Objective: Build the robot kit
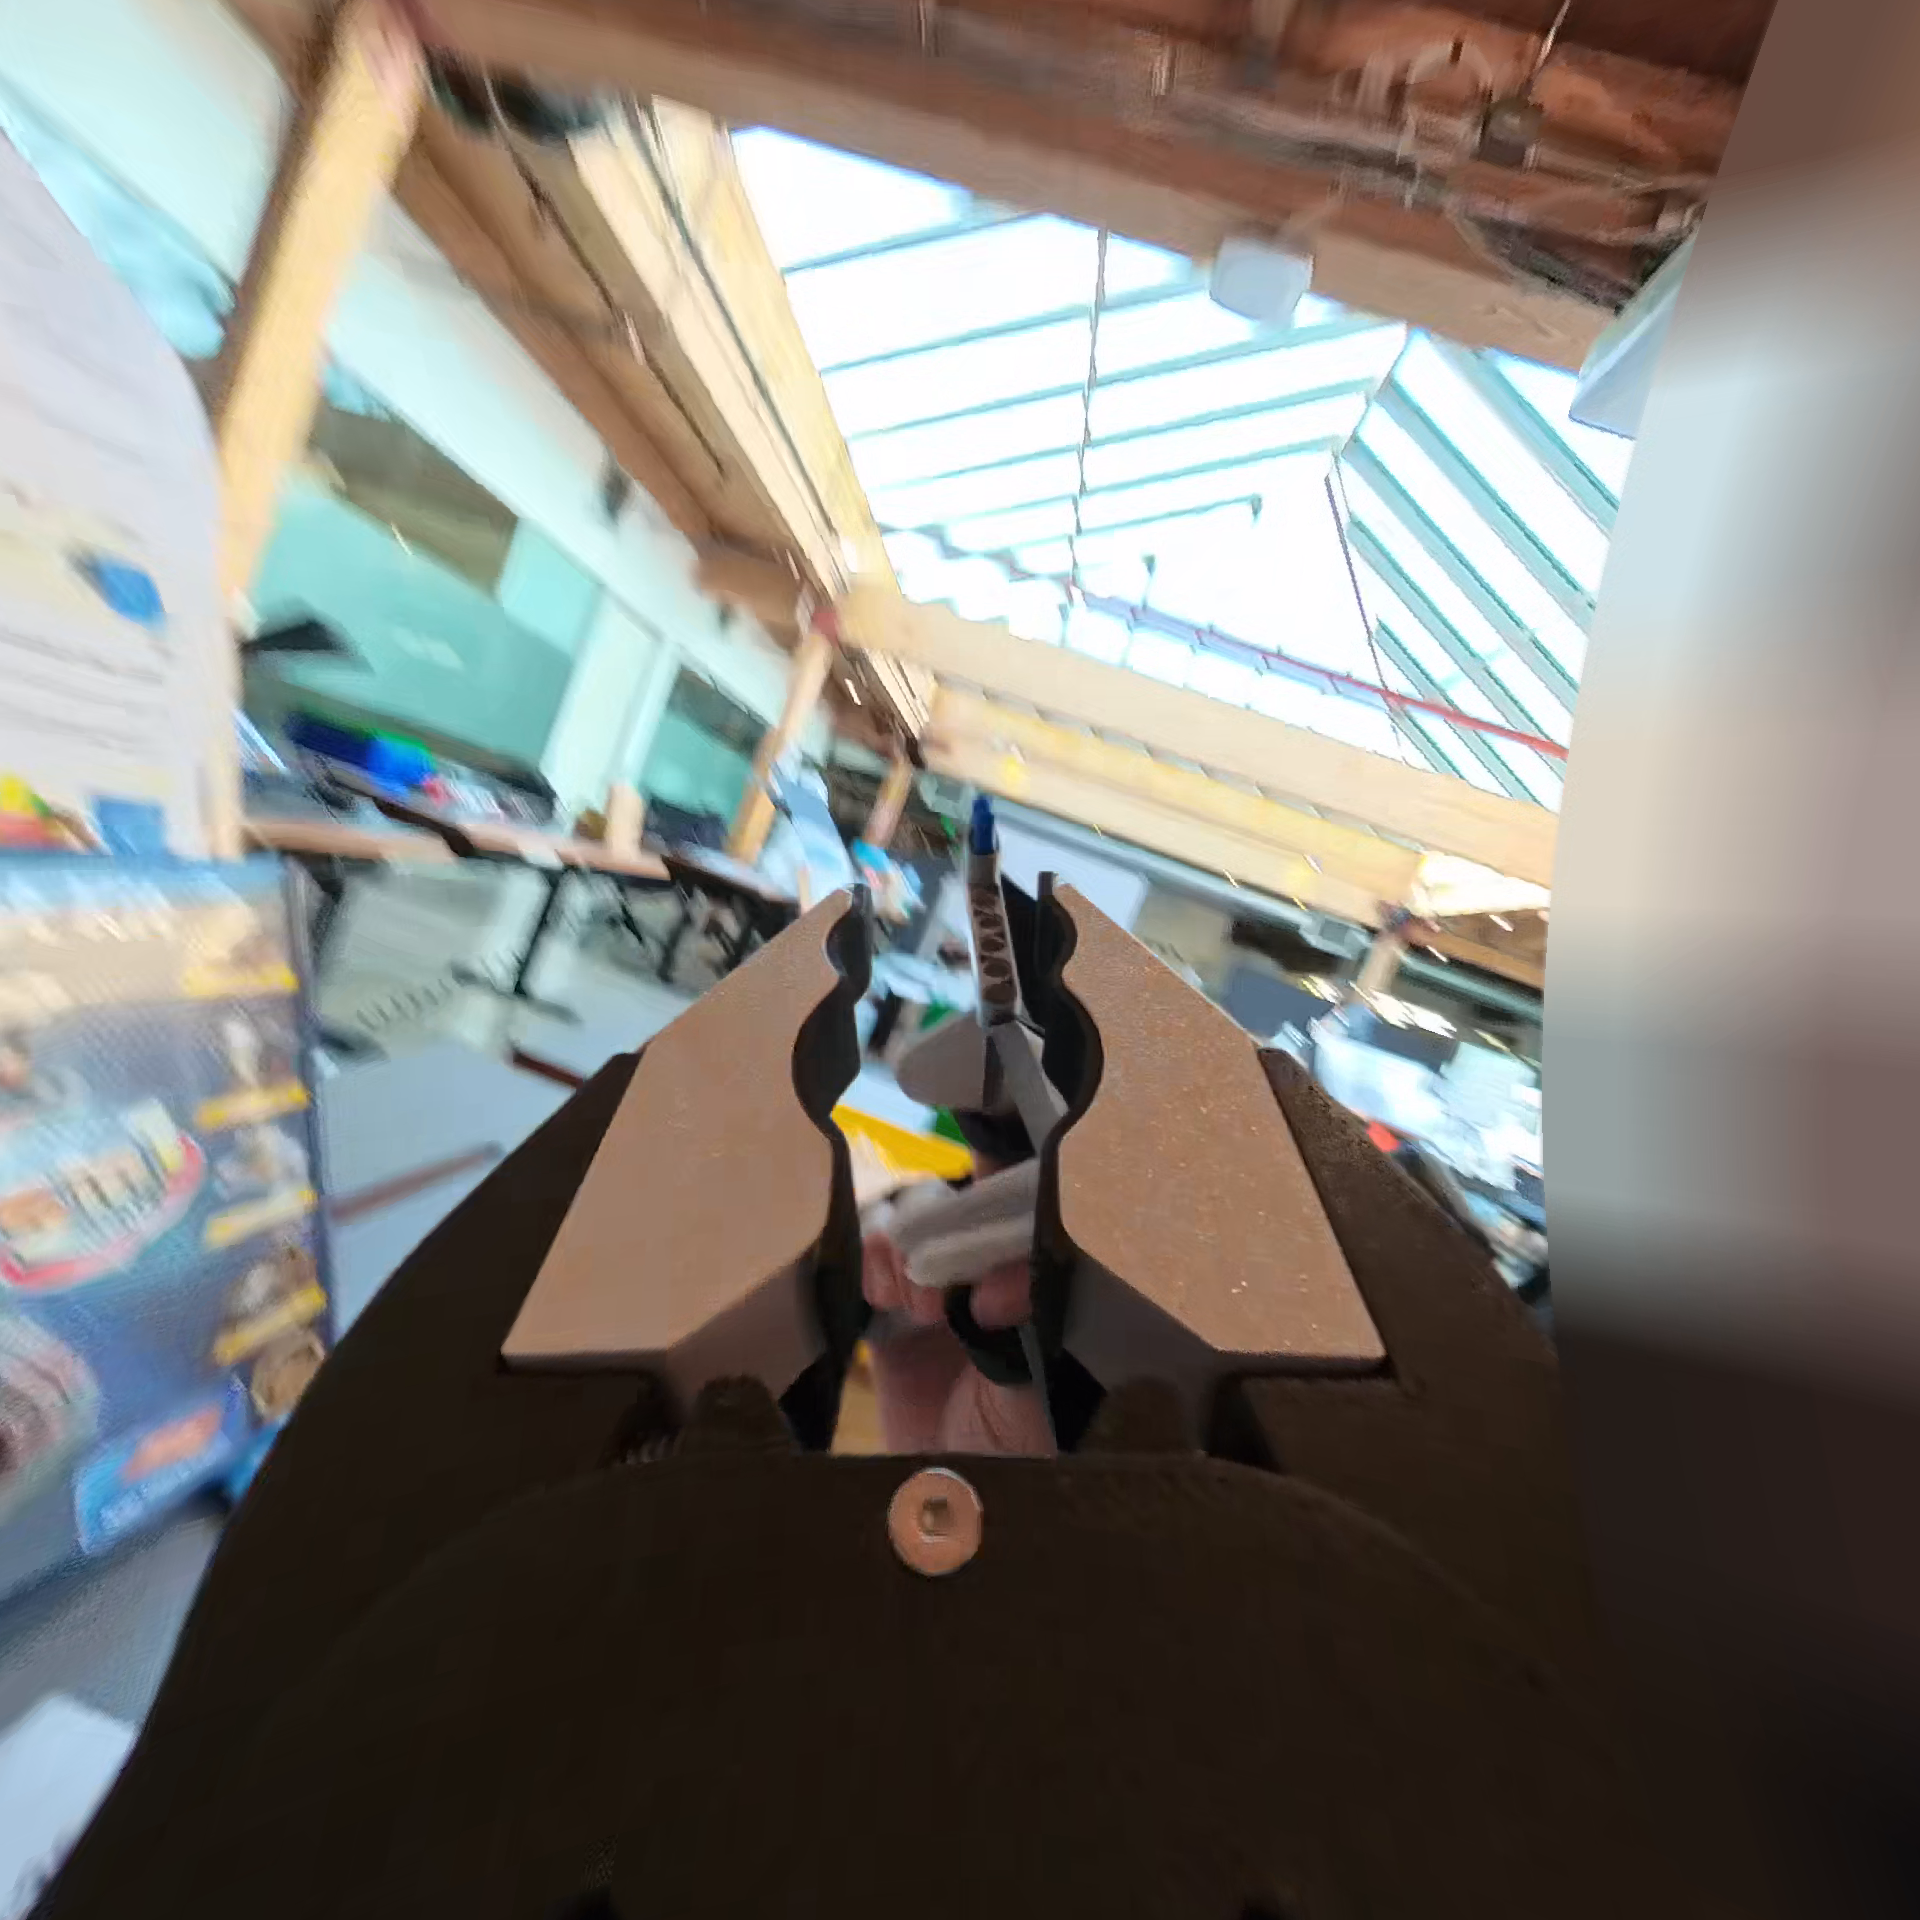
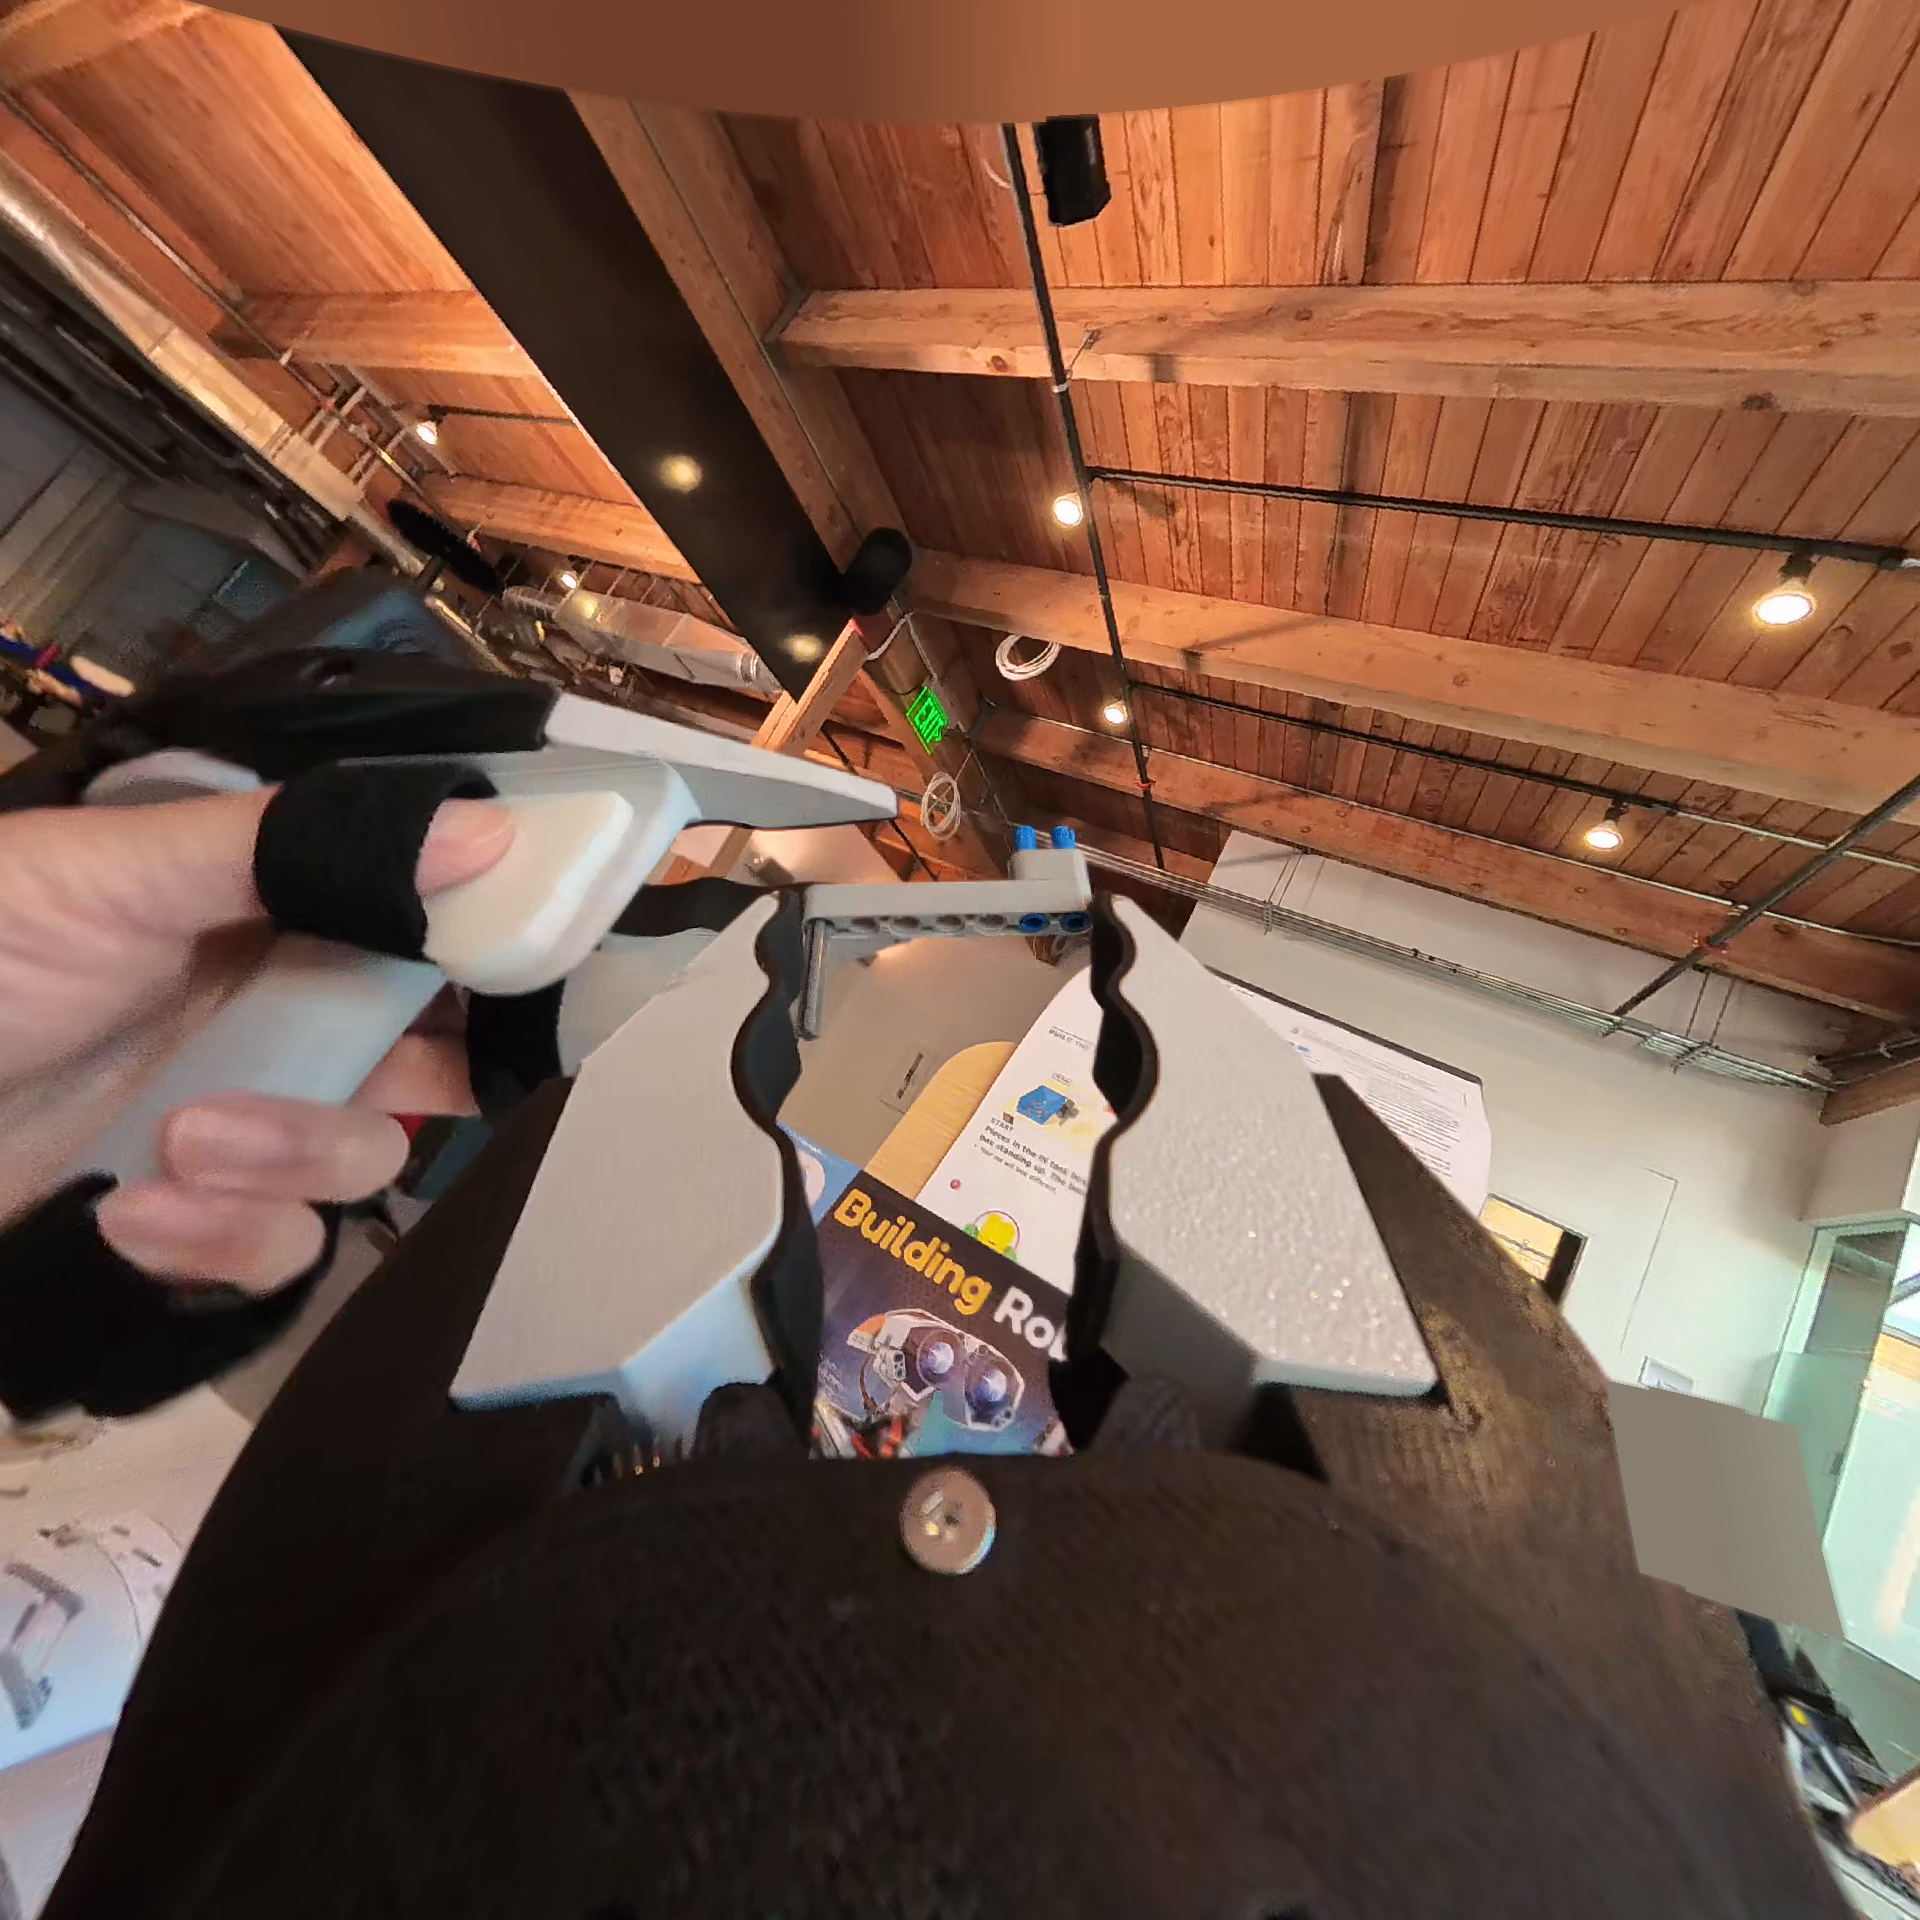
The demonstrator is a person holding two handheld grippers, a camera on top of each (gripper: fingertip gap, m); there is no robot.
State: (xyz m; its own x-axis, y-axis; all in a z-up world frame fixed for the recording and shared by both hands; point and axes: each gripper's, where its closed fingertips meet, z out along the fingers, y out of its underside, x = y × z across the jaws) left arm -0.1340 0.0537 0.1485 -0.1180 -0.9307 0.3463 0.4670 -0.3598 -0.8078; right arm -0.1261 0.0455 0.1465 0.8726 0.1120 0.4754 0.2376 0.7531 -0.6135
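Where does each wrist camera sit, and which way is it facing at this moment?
Left wrist view: behind the left gripper, tilted up toward a skylight; its own fingers fill the foreground, with the right hand beyond them.
Right wrist view: behind the right gripper, tilted up at a plank ceiling; its fingers hold a grey beam, and the gloved left hand shows gripping the left gripper.
Shared: the grey beam with blue pins.

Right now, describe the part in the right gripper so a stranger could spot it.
Under the wooden plank ceiling, find the right gripper at picture centre. The grey beam bridges its fingertips: L-shaped, a row of holes, blue pins on its upper end.
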